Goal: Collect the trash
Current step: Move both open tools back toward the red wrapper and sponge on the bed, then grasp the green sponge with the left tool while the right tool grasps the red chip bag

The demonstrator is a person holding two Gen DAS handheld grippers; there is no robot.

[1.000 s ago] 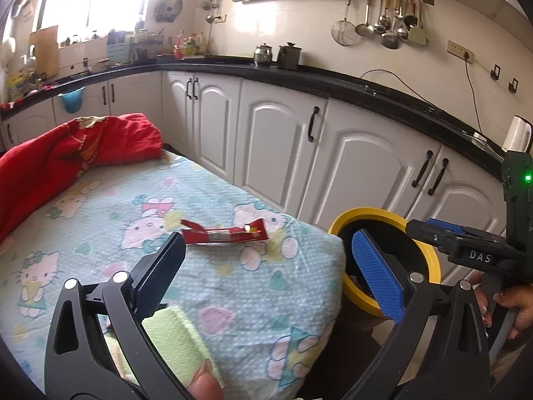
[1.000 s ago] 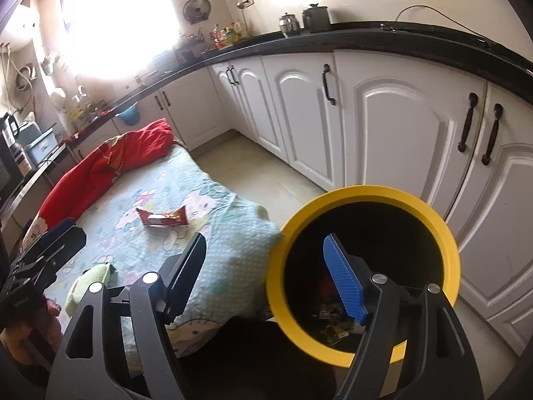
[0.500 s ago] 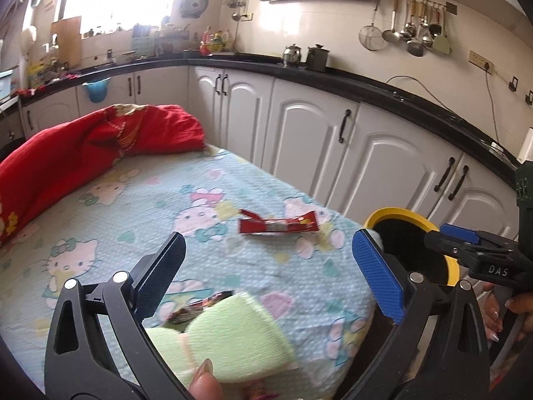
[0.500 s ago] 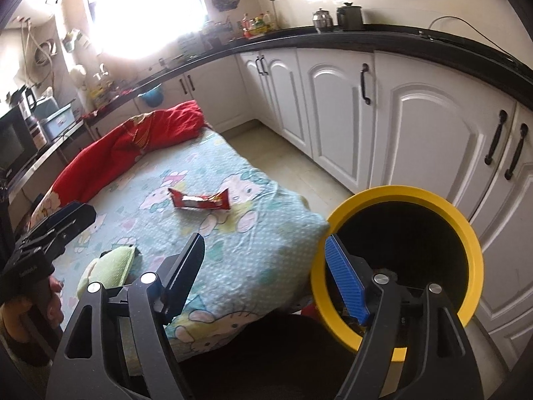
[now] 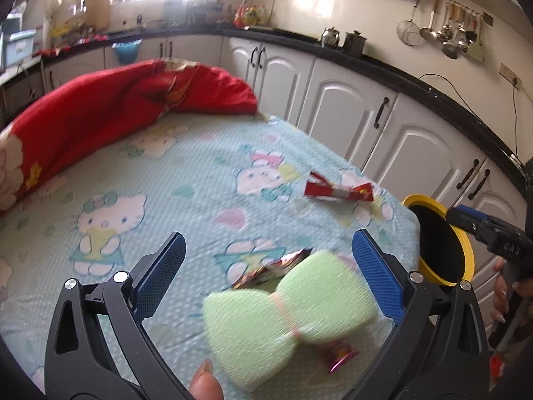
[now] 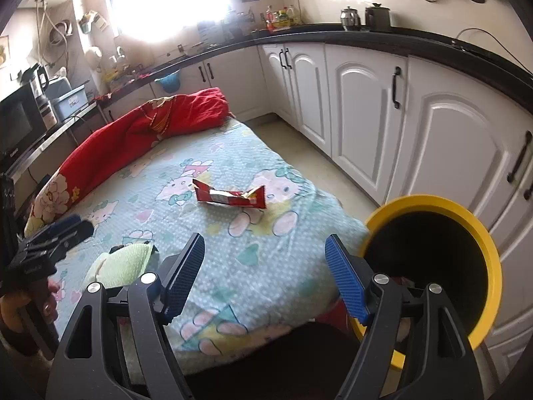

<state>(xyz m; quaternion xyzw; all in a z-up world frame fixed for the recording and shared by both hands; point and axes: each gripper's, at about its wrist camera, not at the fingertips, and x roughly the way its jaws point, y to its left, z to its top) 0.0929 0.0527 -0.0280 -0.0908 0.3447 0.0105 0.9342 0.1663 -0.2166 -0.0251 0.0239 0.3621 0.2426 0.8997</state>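
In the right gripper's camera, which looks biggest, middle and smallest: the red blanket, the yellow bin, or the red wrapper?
1. red blanket and yellow bin: they look about alike, and the bin is much nearer the camera, so I won't rank them.
2. red wrapper: clearly smallest.

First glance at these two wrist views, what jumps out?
The cartoon-cat bedsheet covers the table in the kitchen, with a red snack wrapper lying flat near its middle and a red quilt bunched at the far end. A yellow-rimmed bin stands off the table's right corner. Close to the open left tool, a pale green sponge lies over a shiny wrapper; the right tool is open too.
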